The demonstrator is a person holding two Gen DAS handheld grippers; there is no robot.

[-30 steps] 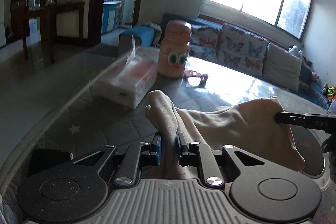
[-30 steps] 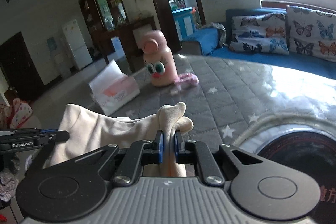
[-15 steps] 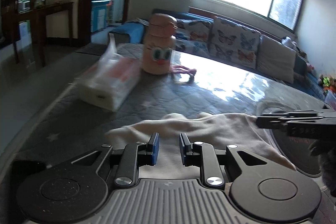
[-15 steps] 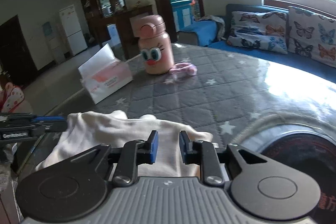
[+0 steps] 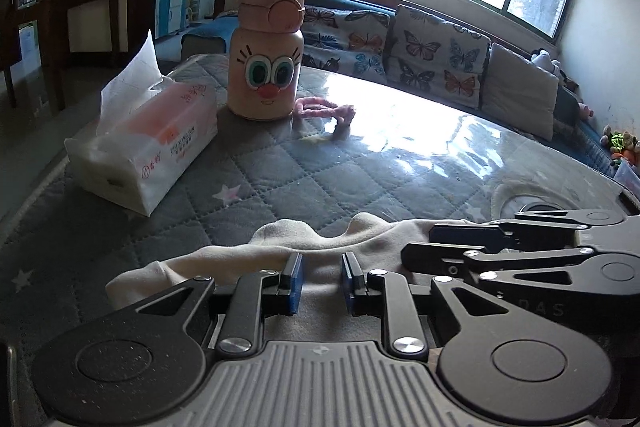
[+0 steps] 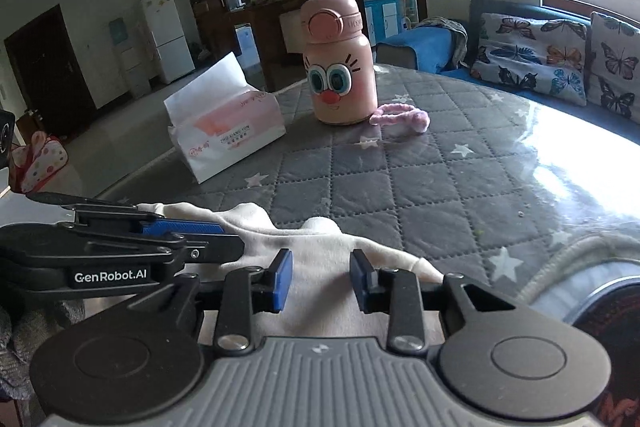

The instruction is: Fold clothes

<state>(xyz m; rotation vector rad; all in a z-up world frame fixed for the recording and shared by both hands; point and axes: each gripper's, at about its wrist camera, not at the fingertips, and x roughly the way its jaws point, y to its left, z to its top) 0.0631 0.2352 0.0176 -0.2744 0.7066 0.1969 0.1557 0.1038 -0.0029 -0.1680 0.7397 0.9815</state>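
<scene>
Cream garment (image 5: pixel 360 239) lies slack on the quilted worktop (image 5: pixel 320 163), at its near edge, beneath both claws. We hold the left claw (image 5: pixel 320 281) apart over the cloth, pads clear. The right claw (image 6: pixel 322 281) is opening, cloth below, not pinched. Beyond: tissue pack (image 5: pixel 152 147), pink bottle (image 5: pixel 266 55), pink hair tie (image 5: pixel 324 109).

The left gripper (image 5: pixel 320 281) points forward and downward over the cloth (image 5: pixel 280 251), its blue pads apart and free of the fabric lying below the gap. The right gripper (image 6: pixel 322 281) is angled the same way over that cloth, its jaws opening, with fabric beneath the gap but not pressed by the pads. Over the cloth the two grippers sit just beside each other, each one's fingers crossing into the other's view.
</scene>
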